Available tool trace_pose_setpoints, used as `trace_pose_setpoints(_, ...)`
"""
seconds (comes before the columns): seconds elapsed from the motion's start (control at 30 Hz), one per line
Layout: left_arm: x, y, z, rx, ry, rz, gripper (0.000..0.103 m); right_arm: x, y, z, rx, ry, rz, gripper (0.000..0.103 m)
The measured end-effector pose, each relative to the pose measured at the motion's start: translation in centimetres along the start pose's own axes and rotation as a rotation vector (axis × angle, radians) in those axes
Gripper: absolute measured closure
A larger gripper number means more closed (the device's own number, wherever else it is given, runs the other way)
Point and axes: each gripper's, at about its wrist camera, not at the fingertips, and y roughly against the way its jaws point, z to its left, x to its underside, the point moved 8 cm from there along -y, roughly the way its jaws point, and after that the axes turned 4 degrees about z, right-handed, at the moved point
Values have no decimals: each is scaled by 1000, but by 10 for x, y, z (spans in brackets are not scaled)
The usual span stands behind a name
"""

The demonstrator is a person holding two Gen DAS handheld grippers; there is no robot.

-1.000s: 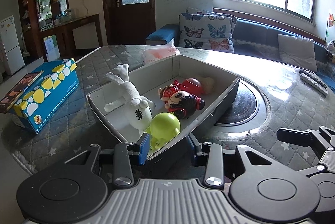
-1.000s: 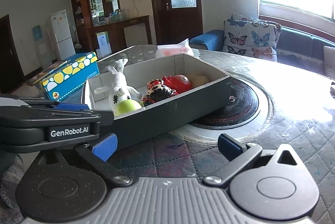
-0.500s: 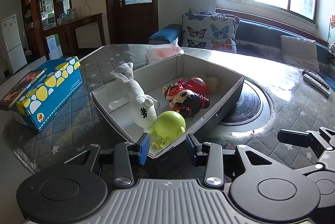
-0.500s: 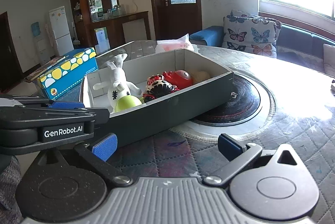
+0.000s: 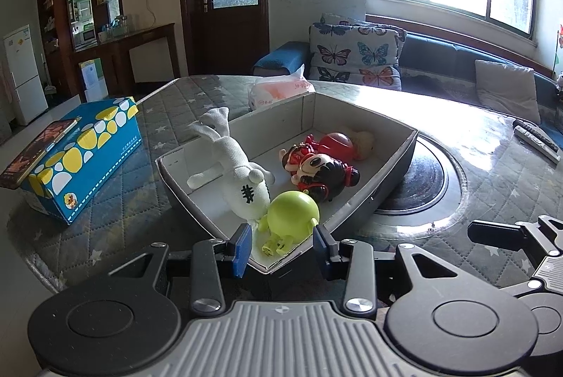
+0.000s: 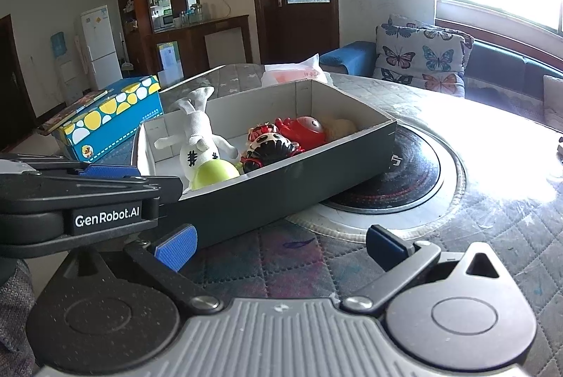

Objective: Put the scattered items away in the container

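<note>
Since a second ago the left gripper has drawn back from the open grey cardboard box; its blue-padded fingers now stand apart astride the near corner, gripping nothing. In the box, the lime-green round plastic figure lies at 6 o'clock, the white stuffed rabbit at 9, the red-and-black dolls at centre. The right gripper stays spread wide over the quilted bench.

One box; five toys inside; one blue carton; one phone; two claws.
</note>
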Motion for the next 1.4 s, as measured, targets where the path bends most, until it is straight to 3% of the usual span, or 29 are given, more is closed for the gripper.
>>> trace_pose_setpoints(1.4,-17,-42,12,-5,2,46,63,-23,-42,4,7,29,46,0)
